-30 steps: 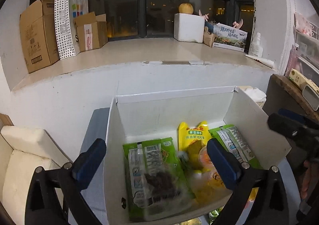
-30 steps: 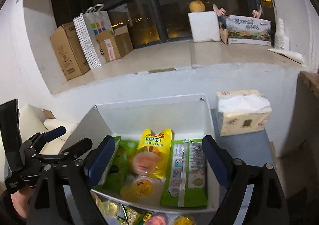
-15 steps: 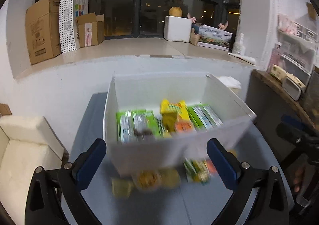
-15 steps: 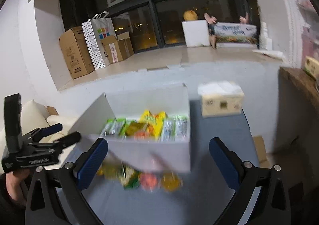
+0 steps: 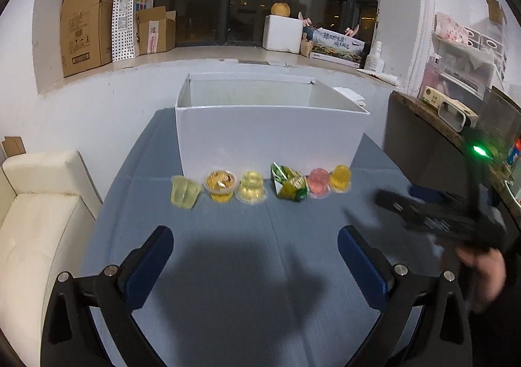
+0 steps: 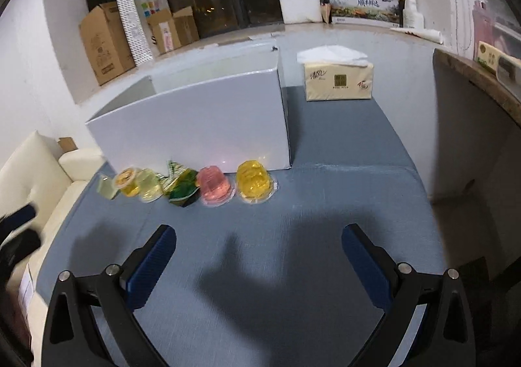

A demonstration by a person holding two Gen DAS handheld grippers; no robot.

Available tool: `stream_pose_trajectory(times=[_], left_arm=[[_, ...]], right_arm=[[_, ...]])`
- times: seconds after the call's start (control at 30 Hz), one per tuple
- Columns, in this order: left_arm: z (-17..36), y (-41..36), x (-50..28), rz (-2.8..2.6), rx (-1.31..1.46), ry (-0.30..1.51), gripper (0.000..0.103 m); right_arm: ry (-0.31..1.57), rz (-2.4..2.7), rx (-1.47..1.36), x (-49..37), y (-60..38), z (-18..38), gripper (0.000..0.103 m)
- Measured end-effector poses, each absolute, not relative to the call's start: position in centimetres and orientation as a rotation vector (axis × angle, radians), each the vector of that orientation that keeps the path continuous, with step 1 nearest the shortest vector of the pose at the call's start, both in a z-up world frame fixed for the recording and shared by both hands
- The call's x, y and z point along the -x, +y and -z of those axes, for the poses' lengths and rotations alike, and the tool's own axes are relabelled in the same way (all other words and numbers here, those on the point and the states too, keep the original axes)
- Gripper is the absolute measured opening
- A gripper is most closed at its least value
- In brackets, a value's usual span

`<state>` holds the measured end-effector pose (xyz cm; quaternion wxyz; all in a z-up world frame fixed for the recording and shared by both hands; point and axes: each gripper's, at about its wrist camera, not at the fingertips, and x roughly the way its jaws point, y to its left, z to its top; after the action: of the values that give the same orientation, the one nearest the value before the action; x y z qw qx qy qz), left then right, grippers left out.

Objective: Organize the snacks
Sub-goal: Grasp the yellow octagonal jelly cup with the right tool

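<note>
Left gripper (image 5: 255, 253) and right gripper (image 6: 259, 253): fingers wide apart, holding nothing, over bare blue bench (image 5: 228, 269). Ahead of the fingers, a row of snacks runs left to right: translucent jelly cups (image 5: 250, 188), tilted green packet (image 5: 289, 186), pink cup (image 6: 215, 184), just before the white box (image 5: 270, 135).

a blue-grey cloth-covered table (image 5: 228, 256) carries a tall white cardboard box (image 5: 270, 135) toward its far edge. just in front of the box runs a row of small snacks: a pale green jelly cup (image 5: 185, 191), an orange fruit cup (image 5: 220, 184), a pale yellow jelly cup (image 5: 251, 188), a green foil packet (image 5: 289, 186), a pink jelly cup (image 6: 215, 184) and a yellow jelly cup (image 6: 254, 180). a beige tissue pack (image 6: 338, 80) sits near the far right corner.
</note>
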<state>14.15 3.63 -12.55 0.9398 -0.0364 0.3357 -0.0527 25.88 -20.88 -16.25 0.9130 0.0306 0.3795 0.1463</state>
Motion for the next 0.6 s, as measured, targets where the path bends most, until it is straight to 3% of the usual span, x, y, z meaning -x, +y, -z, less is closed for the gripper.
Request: stream_pose_trajectory(times=[0.23,0.3,0.33,0.37,0.4,0.47,0.6], left_arm=[[13.1,4.2,-13.2,0.094,0.062,0.704,0.103],[13.2,4.6,-13.1,0.087,0.066,0.706,0.103],[13.2,4.8,-13.1,0.084,0.067,0.709,0.103],[13.3,5.0,-13.1,0.082,0.068,0.711,0.103],[13.4,5.0,-13.1,0.079,0.068,0.713,0.103],[13.5,5.2,-13.2,0.076,0.072,0.717,0.103],[13.8,5.4,-13.6,0.077,0.079,0.724,0.103]], right_arm=[[0.833,-0.285,-0.041,-31.4,-18.7,18.0,0.101],[0.872,-0.262,-0.029,-32.9,-18.3,18.8,0.08],[0.899,-0.248,-0.017,-33.5,-18.1,19.3,0.064],[0.916,-0.251,-0.015,-33.9,-17.9,19.7,0.059],[0.905,-0.244,0.004,-34.1,-17.7,19.9,0.058],[0.898,-0.265,0.0,-34.1,-17.6,19.9,0.046],[0.885,-0.287,-0.03,-33.1,-18.2,19.8,0.044]])
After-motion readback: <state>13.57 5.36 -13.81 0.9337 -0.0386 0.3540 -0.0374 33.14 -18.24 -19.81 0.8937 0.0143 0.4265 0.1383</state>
